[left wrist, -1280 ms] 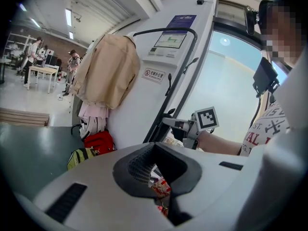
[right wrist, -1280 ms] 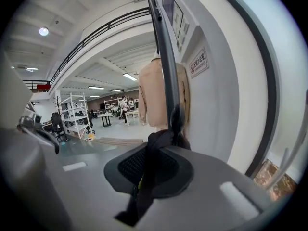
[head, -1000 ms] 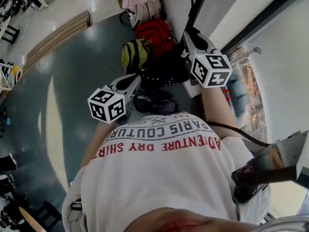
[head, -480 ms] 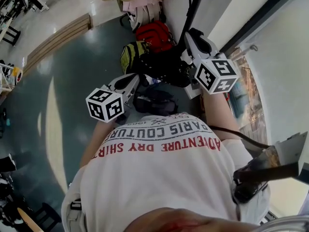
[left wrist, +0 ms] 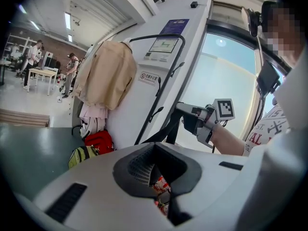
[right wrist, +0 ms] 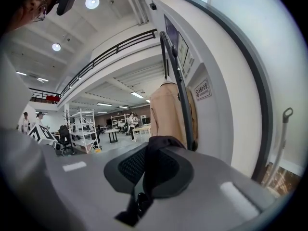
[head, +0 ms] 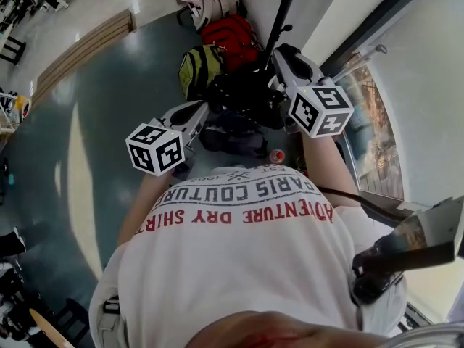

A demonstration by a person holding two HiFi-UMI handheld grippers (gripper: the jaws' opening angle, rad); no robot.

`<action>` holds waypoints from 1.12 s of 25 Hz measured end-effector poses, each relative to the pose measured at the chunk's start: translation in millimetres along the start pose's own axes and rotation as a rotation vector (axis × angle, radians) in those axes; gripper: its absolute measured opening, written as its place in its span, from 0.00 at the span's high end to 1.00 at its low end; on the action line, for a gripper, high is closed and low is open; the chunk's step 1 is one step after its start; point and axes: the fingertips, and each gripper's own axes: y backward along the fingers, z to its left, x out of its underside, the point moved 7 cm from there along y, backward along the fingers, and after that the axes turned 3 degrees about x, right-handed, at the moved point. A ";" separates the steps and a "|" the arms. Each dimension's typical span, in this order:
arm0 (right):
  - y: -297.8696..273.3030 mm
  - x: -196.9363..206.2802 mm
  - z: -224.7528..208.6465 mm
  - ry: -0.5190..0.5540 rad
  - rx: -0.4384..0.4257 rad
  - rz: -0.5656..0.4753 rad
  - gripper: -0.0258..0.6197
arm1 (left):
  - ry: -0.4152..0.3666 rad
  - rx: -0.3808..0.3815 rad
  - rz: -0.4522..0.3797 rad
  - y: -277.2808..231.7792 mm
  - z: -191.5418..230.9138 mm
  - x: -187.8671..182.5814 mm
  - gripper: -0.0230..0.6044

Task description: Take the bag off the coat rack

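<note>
A black bag [head: 245, 96] hangs beside the black coat-rack pole [head: 280, 17], above the floor. My right gripper [head: 275, 69] is shut on the bag's black strap [right wrist: 155, 158], which runs up between its jaws. The left gripper view shows that strap [left wrist: 169, 129] hanging in a V below the right gripper [left wrist: 195, 118]. The rack's curved pole [right wrist: 176, 76] rises just behind, with a beige coat [right wrist: 168, 112] on it. My left gripper [head: 201, 114] is held lower and to the left, apart from the bag, open with nothing between its jaws [left wrist: 161, 177].
A red bag [head: 232, 33], a yellow-green bag [head: 196, 67] and a dark bag [head: 232, 138] lie on the floor at the rack's foot. A small red can [head: 276, 155] stands near them. A white wall [left wrist: 144, 100] and a glass panel [head: 373, 133] lie to the right. People stand far off.
The black bag has shifted a little up and toward the rack pole with my right gripper. My left gripper has drifted slightly left.
</note>
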 end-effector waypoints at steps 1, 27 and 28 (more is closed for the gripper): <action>7.1 1.1 6.2 0.001 -0.002 -0.005 0.94 | -0.005 0.003 0.000 5.1 -5.4 2.9 0.96; 315.0 109.3 336.3 -0.194 0.019 0.017 0.94 | -0.017 0.091 -0.091 389.2 -138.3 212.6 0.96; 329.1 115.8 347.2 -0.196 0.007 0.021 0.94 | -0.011 0.090 -0.105 399.0 -142.7 220.7 0.96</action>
